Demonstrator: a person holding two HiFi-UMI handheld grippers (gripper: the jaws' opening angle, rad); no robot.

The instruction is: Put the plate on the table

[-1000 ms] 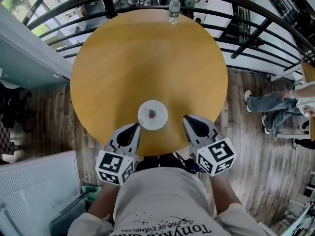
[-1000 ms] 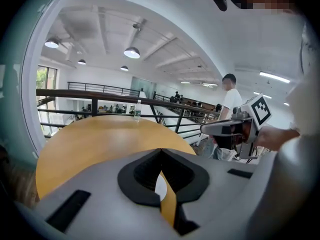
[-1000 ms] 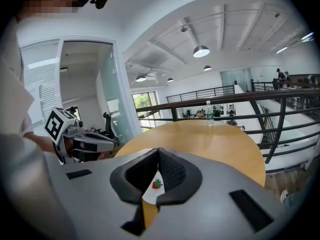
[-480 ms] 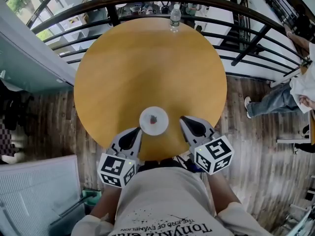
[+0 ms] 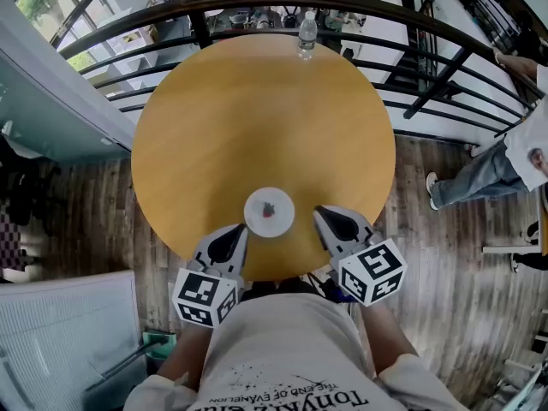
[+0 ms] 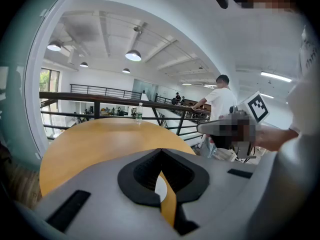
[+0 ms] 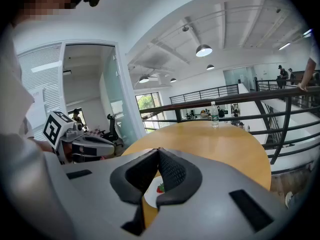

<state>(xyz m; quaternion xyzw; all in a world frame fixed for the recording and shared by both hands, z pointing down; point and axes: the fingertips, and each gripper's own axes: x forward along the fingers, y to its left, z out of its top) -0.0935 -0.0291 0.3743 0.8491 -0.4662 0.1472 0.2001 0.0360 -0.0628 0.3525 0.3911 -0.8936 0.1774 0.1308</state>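
**Head view.** Shows the plate [image 5: 269, 212] lying flat on the round counter [image 5: 257, 118], close to the near edge, with a small red item at its centre. Places the left tool [image 5: 231, 236] just beside the plate's near-left rim and the right tool [image 5: 330, 219] just beside its right rim. Finds both clear of the plate, with jaws together on nothing. Judges the placement as good as done, with only a clean retreat left. Draw both tools straight back toward the body. Avoid any inward sweep across the rim, so as not to nudge the plate toward the near edge. Finds wide bare counter beyond the plate, up to a water bottle [image 5: 306, 34] at the far edge. Notes a dark railing [image 5: 428, 67] behind that, wooden floor [image 5: 445, 255] on either side, and a bystander [image 5: 514, 157] well apart at the right.

**Left gripper view.** Confirms pads pressed together and empty. Shows a sliver of white plate [image 6: 160, 188] below the closed tips, next to the counter's edge. Finds open counter ahead as far as the bottle.

**Right gripper view.** Confirms jaws closed with nothing between them. Shows the plate [image 7: 151, 196] and its red item just under the tips. Places the left tool off to the side, apart from the plate. Finds no obstacle on the backward path, so keep the withdrawal level and short.
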